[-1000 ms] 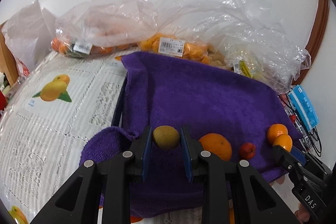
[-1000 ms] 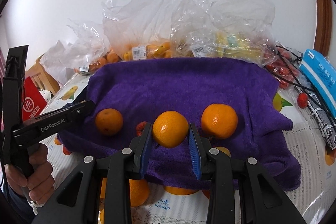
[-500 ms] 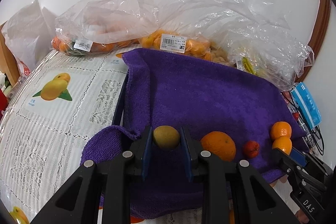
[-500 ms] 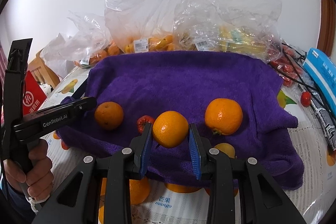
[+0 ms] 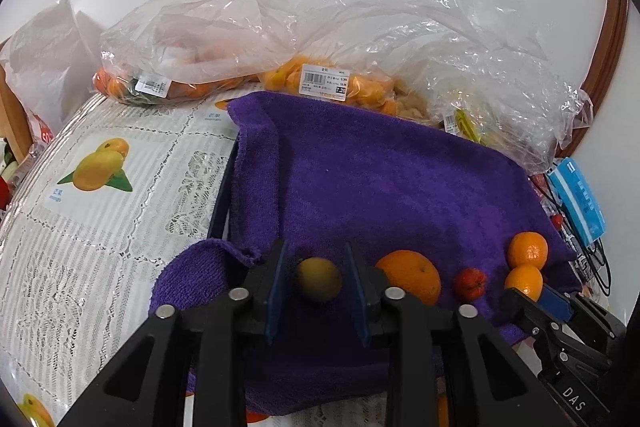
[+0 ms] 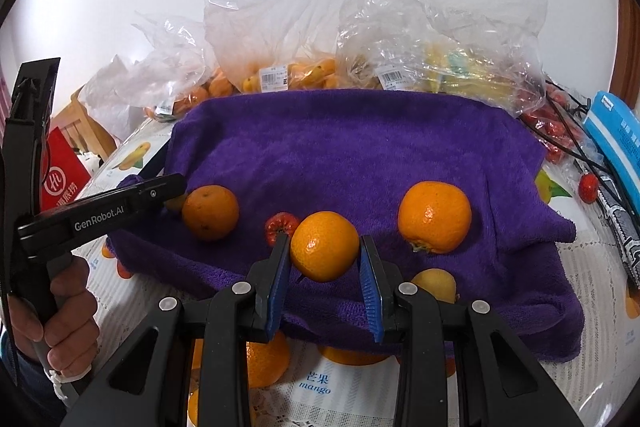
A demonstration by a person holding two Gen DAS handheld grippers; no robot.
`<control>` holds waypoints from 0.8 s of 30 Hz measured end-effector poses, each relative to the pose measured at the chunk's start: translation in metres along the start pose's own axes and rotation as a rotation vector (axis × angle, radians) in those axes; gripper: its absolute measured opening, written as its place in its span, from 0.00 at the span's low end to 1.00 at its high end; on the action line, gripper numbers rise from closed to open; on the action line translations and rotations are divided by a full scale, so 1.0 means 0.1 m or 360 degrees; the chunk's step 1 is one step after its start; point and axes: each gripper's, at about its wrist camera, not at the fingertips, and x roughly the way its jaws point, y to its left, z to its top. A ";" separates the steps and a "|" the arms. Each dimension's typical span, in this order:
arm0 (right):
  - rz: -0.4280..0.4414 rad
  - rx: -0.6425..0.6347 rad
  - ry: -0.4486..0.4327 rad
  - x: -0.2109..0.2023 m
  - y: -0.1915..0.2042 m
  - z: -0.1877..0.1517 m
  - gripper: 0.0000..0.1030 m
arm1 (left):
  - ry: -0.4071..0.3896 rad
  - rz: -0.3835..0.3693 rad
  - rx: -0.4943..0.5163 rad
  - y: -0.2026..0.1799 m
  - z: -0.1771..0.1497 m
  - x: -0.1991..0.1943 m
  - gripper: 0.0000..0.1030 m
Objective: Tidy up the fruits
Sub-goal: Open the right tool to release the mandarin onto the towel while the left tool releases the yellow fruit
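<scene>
A purple towel (image 5: 392,187) (image 6: 360,147) covers a raised tray. My left gripper (image 5: 316,283) has opened; a yellow-green fruit (image 5: 319,279) lies on the towel between its pads with gaps either side. My right gripper (image 6: 325,259) is also open around a small orange (image 6: 325,246), with gaps at both pads. On the towel lie a large orange (image 5: 410,281) (image 6: 211,213), a small red fruit (image 5: 470,283) (image 6: 280,225) and another orange (image 5: 528,250) (image 6: 435,217). The left gripper also shows in the right wrist view (image 6: 176,193).
Clear plastic bags of oranges (image 5: 344,87) (image 6: 288,75) and other fruit (image 6: 460,75) stand behind the towel against the wall. A blue box (image 5: 578,199) (image 6: 618,139) lies at the right. Loose oranges (image 6: 266,359) and a yellow fruit (image 6: 434,285) lie by the towel's front edge.
Both grippers opened: the left pads parted from the yellow-green fruit and the right pads from the small orange. Both moved slightly forward over the towel.
</scene>
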 end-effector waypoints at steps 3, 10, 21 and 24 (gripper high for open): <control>-0.0008 -0.0016 -0.0014 -0.02 0.02 0.00 0.33 | -0.0019 -0.0008 -0.0007 0.00 0.01 -0.03 0.33; -0.0023 -0.0008 -0.0051 -0.07 0.02 0.00 0.33 | -0.0072 -0.0040 -0.0039 0.03 0.03 -0.11 0.42; -0.0063 0.0033 -0.0248 -0.38 0.09 -0.01 0.40 | -0.0155 -0.0037 0.0049 -0.11 0.01 -0.24 0.45; -0.0047 0.0064 -0.0229 -0.37 0.09 -0.05 0.40 | -0.0186 -0.0047 0.0069 -0.13 0.00 -0.28 0.45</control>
